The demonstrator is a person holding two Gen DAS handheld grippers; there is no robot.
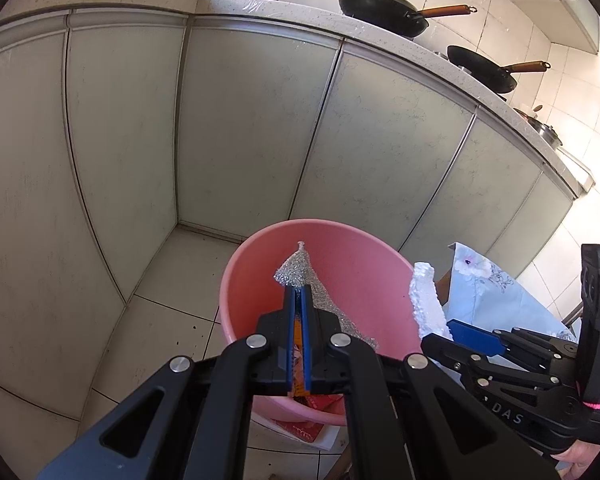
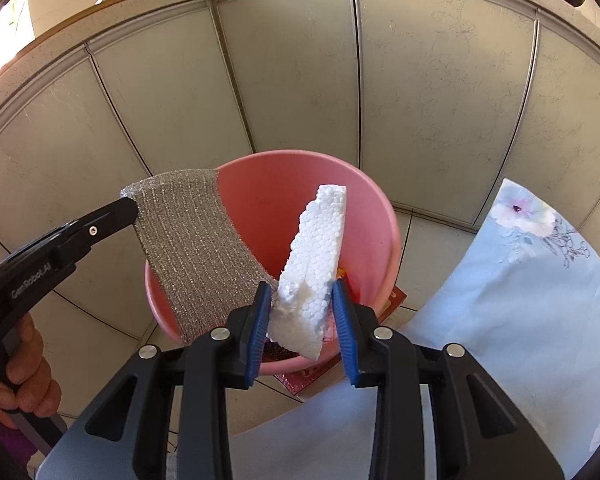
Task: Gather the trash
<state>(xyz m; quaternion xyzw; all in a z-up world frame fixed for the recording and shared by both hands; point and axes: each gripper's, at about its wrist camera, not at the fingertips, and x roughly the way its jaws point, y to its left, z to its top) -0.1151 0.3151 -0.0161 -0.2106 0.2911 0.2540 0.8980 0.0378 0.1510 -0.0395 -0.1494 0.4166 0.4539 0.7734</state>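
A pink plastic bucket (image 1: 360, 264) (image 2: 268, 200) stands on the tiled floor in front of the kitchen cabinets. My left gripper (image 1: 298, 292) (image 2: 134, 206) is shut on a silver mesh scouring cloth (image 1: 296, 266) (image 2: 192, 240), which hangs over the bucket's near left rim. My right gripper (image 2: 302, 300) (image 1: 446, 328) is shut on a chunk of white foam (image 2: 314, 268) (image 1: 424, 300), held over the bucket's near side. Some red and orange trash lies at the bucket's bottom, mostly hidden.
A table with a pale blue floral cloth (image 2: 520, 300) (image 1: 488, 292) stands right of the bucket. A red packet (image 2: 392, 300) (image 1: 304, 428) lies under the bucket on the floor. Grey cabinet doors (image 1: 240, 120) stand behind. Two black pans (image 1: 384, 10) sit on the counter. A hand (image 2: 24, 376) grips the left handle.
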